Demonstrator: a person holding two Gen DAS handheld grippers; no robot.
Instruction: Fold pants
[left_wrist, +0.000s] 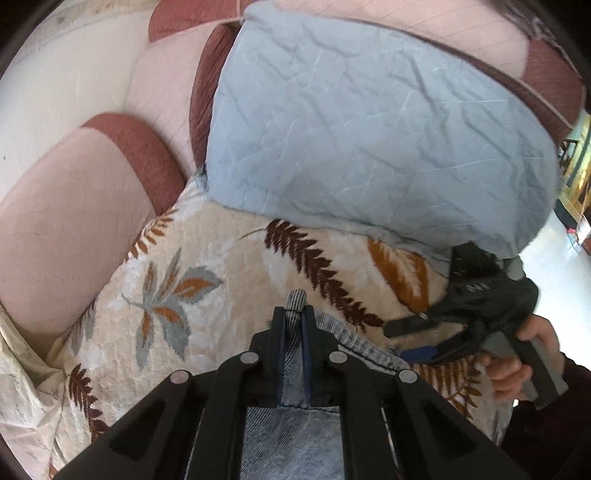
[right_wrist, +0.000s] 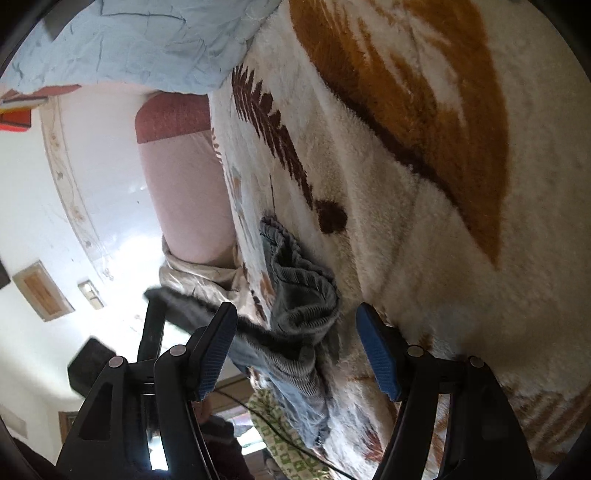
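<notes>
**Left wrist view: pants pinched at the edge**

Pants (left_wrist: 295, 314), grey-blue, lie on a leaf-print blanket (left_wrist: 207, 251); left gripper (left_wrist: 294, 317) pinches a ribbed edge, likely to carry it over for a fold. Right gripper (right_wrist: 295, 350) has jaws spread, nothing gripped, bunched fabric between them. Blue quilt (left_wrist: 369, 129) behind, on the sofa (left_wrist: 74, 206).

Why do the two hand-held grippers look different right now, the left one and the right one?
The left hand-held gripper is pinched shut on the pants, while the right hand-held gripper is open and holds nothing, its blue pads apart. The left one has cloth squeezed between its fingers; the right one only has the bunched pants lying ahead of it. Both are black with blue pads, over the leaf-patterned blanket.
</notes>
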